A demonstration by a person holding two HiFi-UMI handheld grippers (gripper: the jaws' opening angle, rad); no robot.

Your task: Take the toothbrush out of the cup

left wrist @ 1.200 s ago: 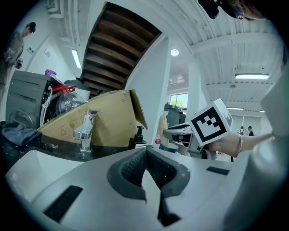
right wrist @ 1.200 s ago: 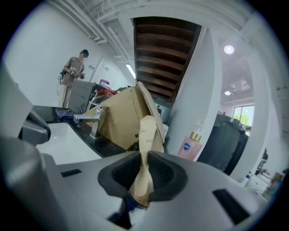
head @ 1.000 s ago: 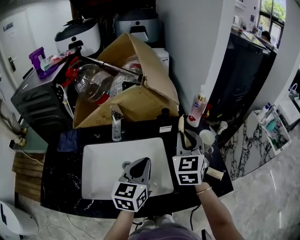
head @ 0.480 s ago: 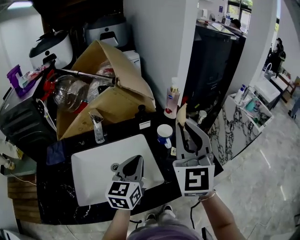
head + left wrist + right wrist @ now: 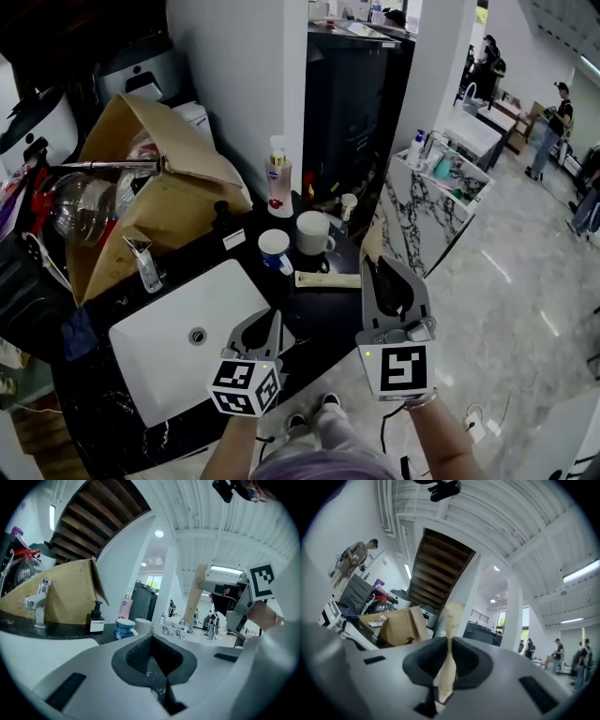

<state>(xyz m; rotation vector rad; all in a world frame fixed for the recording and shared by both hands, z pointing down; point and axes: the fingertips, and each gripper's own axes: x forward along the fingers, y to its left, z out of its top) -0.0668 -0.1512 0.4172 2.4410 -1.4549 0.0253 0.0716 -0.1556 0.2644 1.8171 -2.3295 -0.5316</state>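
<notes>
The toothbrush (image 5: 372, 244) is found outside any cup. It is gripped near its lower end by the right tool (image 5: 382, 269), whose jaws are closed on the thin pale handle (image 5: 450, 620), and it is carried upright at the right edge of the desk (image 5: 319, 309), partly over the floor (image 5: 487, 300). The blue patterned cup (image 5: 275, 249) and the white mug (image 5: 314, 232) are left standing further back on the desk. The left tool (image 5: 270, 325) is seen closed on nothing, above the near corner of the sink (image 5: 169, 319).

The grip is judged narrow. The long free end could be levered by a quick swing, and the brush could be twisted or slipped loose. If dropped here, it would probably be lost to the floor rather than caught by the desk.
</notes>
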